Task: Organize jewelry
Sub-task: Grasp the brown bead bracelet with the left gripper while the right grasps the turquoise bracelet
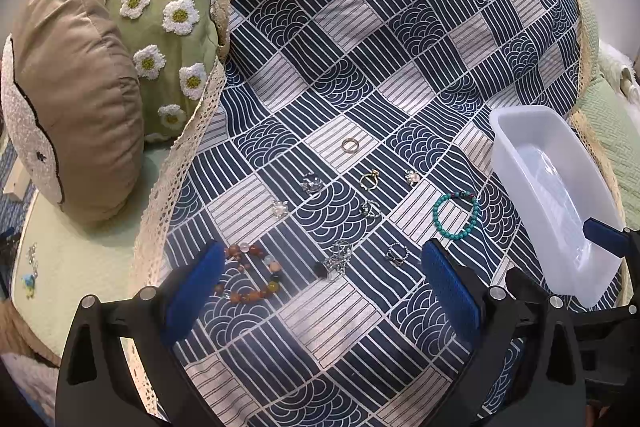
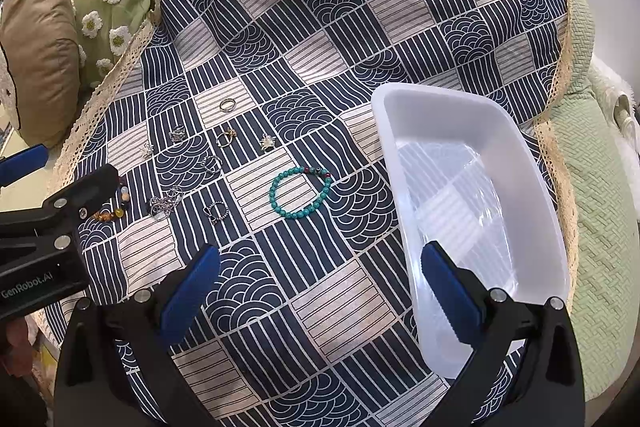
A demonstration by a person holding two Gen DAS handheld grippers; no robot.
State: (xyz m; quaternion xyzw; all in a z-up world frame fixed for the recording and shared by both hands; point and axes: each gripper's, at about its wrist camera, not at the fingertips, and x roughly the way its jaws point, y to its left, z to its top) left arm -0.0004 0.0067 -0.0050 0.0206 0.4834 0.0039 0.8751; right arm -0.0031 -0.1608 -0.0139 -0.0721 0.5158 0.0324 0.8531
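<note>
Presently both tongs, the left gripper [image 1: 320, 291] and right gripper [image 2: 320, 287], are being held apart, empty. Ahead of the right lies the turquoise bead bracelet [image 2: 300, 191]: light, limp, slippery, best pinched across its beads, left of the white plastic tray [image 2: 532, 195].

The cloth [image 1: 360, 47] is navy and white in stripes and arcs; one bracelet [image 2: 300, 193] turquoise, another [image 1: 252, 275] amber-orange; tray [image 2: 472, 187] translucent white; pillow [image 1: 168, 7] green with daisies.

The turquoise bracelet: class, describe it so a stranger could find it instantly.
Find the white plastic tray on the blue patterned cloth. Just left of it lies the turquoise bracelet, a loop of blue-green beads. Unlike the small metal rings nearby, it is large, colourful and beaded.
</note>
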